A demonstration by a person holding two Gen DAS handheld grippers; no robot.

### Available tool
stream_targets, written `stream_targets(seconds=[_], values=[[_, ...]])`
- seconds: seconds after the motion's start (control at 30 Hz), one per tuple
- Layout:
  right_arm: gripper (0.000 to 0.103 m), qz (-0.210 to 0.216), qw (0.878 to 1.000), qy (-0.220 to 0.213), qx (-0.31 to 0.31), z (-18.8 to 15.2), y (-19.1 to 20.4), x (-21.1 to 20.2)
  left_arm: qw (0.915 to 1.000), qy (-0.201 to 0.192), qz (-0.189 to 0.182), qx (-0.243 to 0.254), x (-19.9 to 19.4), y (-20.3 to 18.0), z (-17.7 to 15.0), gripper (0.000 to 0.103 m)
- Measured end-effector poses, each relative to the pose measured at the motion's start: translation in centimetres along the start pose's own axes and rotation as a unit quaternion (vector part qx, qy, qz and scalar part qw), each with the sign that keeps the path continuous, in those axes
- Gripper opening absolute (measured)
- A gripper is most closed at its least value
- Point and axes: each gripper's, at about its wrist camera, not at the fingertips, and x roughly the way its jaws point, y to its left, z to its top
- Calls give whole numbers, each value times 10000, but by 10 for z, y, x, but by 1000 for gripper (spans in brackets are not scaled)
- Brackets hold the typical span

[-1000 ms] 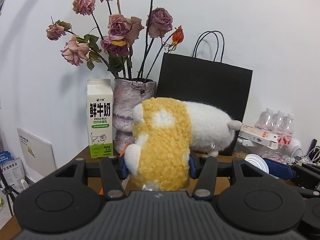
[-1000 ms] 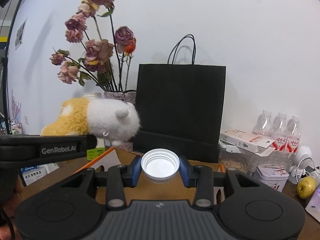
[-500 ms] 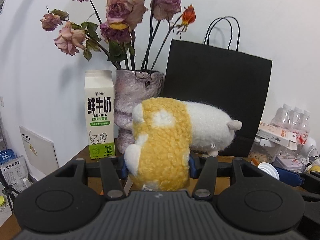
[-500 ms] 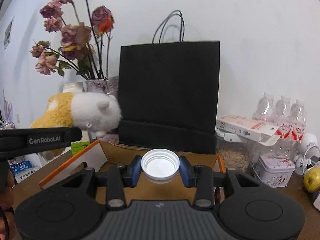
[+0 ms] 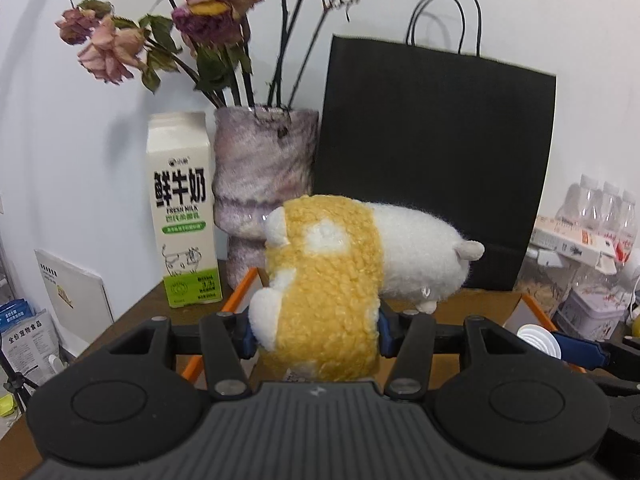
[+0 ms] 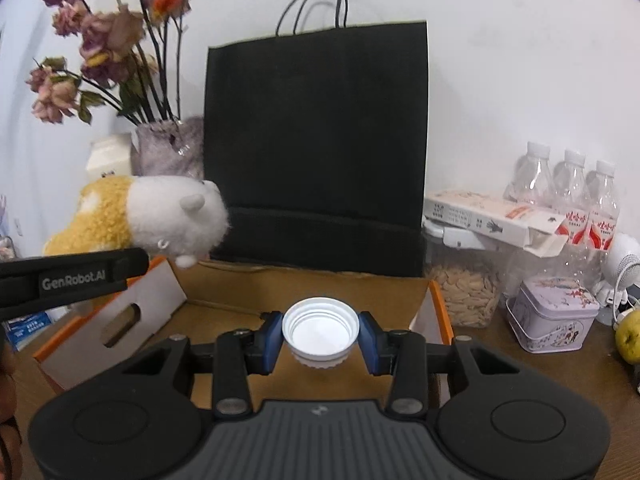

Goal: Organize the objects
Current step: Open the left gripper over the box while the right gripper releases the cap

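- Our left gripper (image 5: 314, 336) has its jaws clamped on the yellow middle of the plush toy (image 5: 340, 272), whose white head points toward the black paper bag (image 5: 436, 160); the toy hangs above the near-left wall of the cardboard box (image 6: 304, 292).
- Our right gripper (image 6: 320, 338) has its jaws closed on the white cap (image 6: 320, 328), open side up, held over the box's open interior.
- The box is open at the top, with an orange rim and a hand slot cut in its left wall; its brown floor shows bare beneath the cap, so we see free room there.
- The black paper bag stands upright just behind the box's back wall, closing off that side.
- Left of the bag stand the furry vase (image 5: 264, 184) of dried roses (image 5: 208, 12) and, further left, the milk carton (image 5: 182, 216); both rise just behind the toy.
- Right of the bag we see a jar of seeds (image 6: 464, 292) with a white carton (image 6: 496, 216) resting on top, three water bottles (image 6: 572, 196) behind, then a lilac tin (image 6: 554, 314) and a green fruit (image 6: 629, 336) at the frame's edge.
- Everything rests on a brown wooden table (image 6: 500, 344) set against a plain white wall (image 6: 520, 60).
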Motion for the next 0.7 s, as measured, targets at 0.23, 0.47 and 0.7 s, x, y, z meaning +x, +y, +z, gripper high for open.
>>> stream_targets(seconds=[0.23, 0.47, 0.7], values=[[39, -37, 9996, 259, -103, -3, 2, 4, 9995, 255, 157, 92, 5, -1, -4, 55], [97, -248, 9987, 345, -270, -2, 8, -1, 9995, 41, 301, 79, -7, -3, -2, 103], [103, -224, 9991, 281, -234, 2, 7, -9, 9997, 2, 229, -61, -17, -1, 4, 103]])
